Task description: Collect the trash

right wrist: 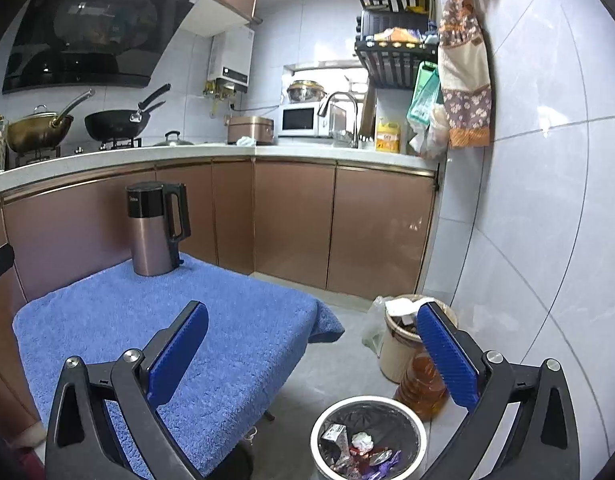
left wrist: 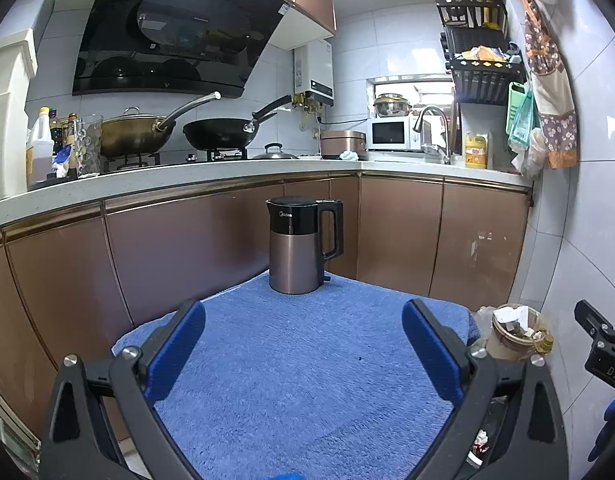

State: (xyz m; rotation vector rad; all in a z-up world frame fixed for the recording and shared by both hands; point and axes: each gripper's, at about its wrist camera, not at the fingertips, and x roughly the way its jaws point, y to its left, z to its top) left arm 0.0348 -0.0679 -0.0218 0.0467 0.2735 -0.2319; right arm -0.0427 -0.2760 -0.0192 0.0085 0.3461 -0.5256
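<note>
A round trash bin with a black liner stands on the floor at the lower right of the right wrist view. Inside it lie crumpled paper and coloured wrappers. My right gripper hangs above the bin and the table's corner, open, with nothing between its blue pads. My left gripper is open and empty over the blue towel covering the table. No loose trash shows on the towel. A slice of the bin peeks out under the left gripper's right finger.
A kettle stands at the towel's far end. Beside the bin are a beige bucket stuffed with paper and an oil bottle. Brown cabinets and a tiled wall close in the floor.
</note>
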